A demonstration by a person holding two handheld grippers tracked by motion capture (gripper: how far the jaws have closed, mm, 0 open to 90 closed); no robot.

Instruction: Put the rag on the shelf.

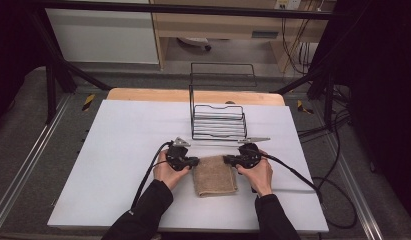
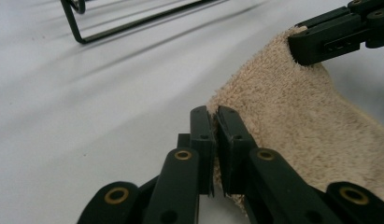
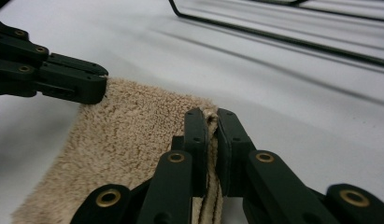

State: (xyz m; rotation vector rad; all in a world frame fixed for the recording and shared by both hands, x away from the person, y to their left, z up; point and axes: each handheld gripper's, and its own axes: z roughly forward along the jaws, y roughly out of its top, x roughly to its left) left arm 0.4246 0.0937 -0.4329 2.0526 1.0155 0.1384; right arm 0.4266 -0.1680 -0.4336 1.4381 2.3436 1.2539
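Pinching the folded beige towel [image 1: 214,175] at its two far corners, we hold it flat on the white table [image 1: 118,150], a little toward six o'clock from the table's middle. Our left gripper [image 1: 195,161] clamps the corner at the towel's ten o'clock; in the left gripper view the jaws stand nearly together with the terry edge [image 2: 273,116] squeezed between them. Our right gripper [image 1: 226,160] clamps the corner at two o'clock, and the right gripper view shows its jaws pressed on the stacked layers of the towel's [image 3: 133,140] folded edge. Both grippers lie low, pointing at each other across the far hem, close but apart. At twelve o'clock the black wire rack [image 1: 218,122] stands upright, its front rail near the grippers but apart from them. Bare table spreads wide toward nine and three o'clock, with a narrower strip at six o'clock before the near edge. Cables trail from each gripper toward seven and four o'clock.
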